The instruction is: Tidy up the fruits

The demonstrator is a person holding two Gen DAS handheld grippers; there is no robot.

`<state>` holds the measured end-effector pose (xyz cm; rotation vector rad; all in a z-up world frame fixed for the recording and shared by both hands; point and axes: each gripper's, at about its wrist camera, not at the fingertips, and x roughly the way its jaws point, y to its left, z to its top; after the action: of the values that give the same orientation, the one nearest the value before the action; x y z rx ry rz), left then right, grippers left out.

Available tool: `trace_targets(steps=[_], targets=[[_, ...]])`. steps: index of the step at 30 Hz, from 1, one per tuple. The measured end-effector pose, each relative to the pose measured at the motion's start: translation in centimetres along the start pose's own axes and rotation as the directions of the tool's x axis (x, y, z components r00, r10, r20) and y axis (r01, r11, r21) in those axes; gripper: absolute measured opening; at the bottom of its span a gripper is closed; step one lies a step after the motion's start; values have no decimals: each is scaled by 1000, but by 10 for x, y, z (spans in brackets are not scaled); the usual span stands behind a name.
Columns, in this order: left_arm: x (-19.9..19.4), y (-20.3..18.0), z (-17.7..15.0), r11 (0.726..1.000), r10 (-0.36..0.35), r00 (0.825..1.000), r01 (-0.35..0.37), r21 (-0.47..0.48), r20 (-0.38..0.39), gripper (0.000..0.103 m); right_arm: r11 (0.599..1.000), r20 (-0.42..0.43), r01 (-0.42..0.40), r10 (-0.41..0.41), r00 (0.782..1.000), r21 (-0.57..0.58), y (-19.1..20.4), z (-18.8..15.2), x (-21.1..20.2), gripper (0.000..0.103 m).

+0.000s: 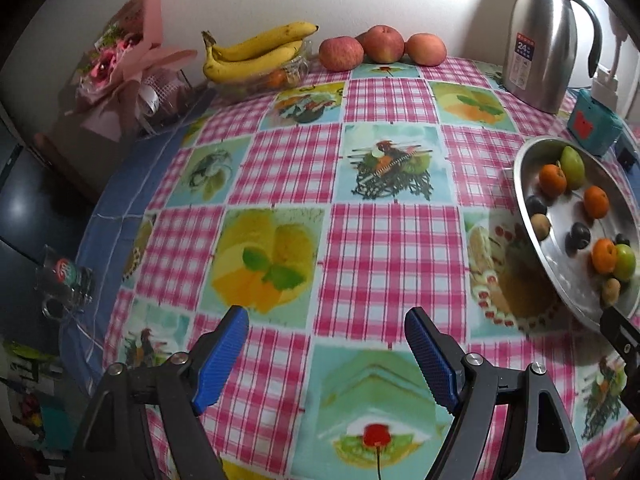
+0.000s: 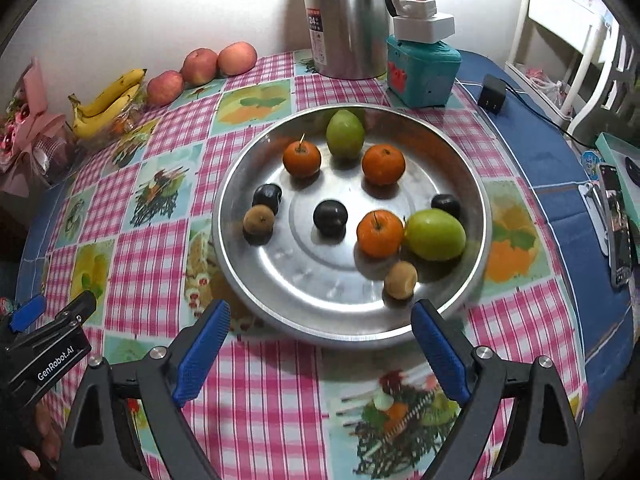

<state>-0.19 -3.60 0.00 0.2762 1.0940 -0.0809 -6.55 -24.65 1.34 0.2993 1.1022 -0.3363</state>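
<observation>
A round metal tray [image 2: 280, 300] sits on the checked tablecloth and holds three oranges [image 2: 380, 233], two green fruits [image 2: 435, 234], three dark plums [image 2: 330, 217] and two brown kiwis [image 2: 401, 279]. My right gripper [image 2: 320, 320] is open and empty, just in front of the tray's near rim. My left gripper [image 1: 326, 326] is open and empty over the bare cloth, left of the tray [image 1: 532, 208]. Three apples [image 1: 341, 53] and a bunch of bananas [image 1: 256, 54] lie at the table's far edge.
A steel thermos jug [image 1: 544, 40] and a teal box [image 2: 424, 74] stand behind the tray. A black charger [image 2: 493, 94] and a phone [image 2: 616, 224] lie at the right. A pink bouquet [image 1: 128, 60] stands at the far left. The bananas rest on a glass bowl [image 1: 288, 74].
</observation>
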Motion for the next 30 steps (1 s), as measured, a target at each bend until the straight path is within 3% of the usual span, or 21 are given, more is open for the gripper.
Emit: trace_targets(steps=[12, 17, 30], targets=[[-9, 3, -4, 999, -37, 999, 37, -14, 17, 86, 1000, 56, -3, 3, 998, 5, -2, -9, -22, 92], [-12, 5, -3, 997, -75, 997, 75, -23, 25, 90, 1000, 51, 3, -2, 999, -15, 2, -8, -22, 92], [-15, 6, -3, 997, -71, 997, 72, -28, 27, 90, 998, 25, 12, -11, 1000, -55, 11, -9, -15, 92]])
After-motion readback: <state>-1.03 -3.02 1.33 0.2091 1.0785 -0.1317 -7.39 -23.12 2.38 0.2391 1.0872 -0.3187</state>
